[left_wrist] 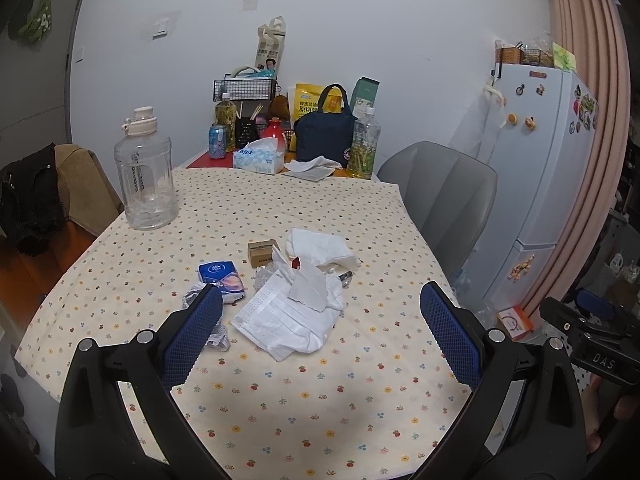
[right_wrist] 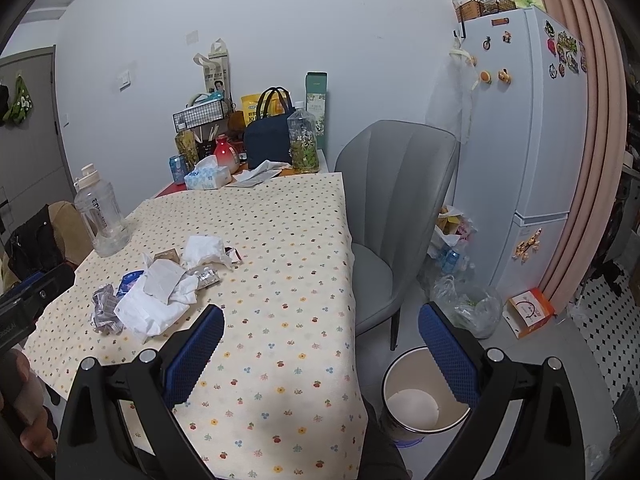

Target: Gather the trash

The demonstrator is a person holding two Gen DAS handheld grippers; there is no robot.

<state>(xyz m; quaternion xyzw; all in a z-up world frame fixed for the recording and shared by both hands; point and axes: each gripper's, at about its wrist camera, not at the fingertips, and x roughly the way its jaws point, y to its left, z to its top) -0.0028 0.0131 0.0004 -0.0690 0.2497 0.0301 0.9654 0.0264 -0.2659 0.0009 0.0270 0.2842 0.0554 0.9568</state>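
Note:
A heap of trash lies mid-table on the dotted cloth: a white face mask (left_wrist: 286, 326), crumpled tissues (left_wrist: 320, 250), a small cardboard box (left_wrist: 262, 252), a blue tissue pack (left_wrist: 222, 280) and a crumpled wrapper (left_wrist: 196, 298). My left gripper (left_wrist: 320, 336) is open and empty, just above the heap's near side. In the right wrist view the heap (right_wrist: 160, 292) lies to the left. My right gripper (right_wrist: 320, 352) is open and empty over the table's right edge. A white waste bin (right_wrist: 424, 396) stands on the floor below it.
A big clear water jug (left_wrist: 146, 176) stands at the table's left. Bottles, a can, a tissue box (left_wrist: 258, 156) and a navy bag (left_wrist: 324, 128) crowd the far end. A grey chair (right_wrist: 392, 216) and a fridge (right_wrist: 520, 140) are to the right, with plastic bags (right_wrist: 464, 304) on the floor.

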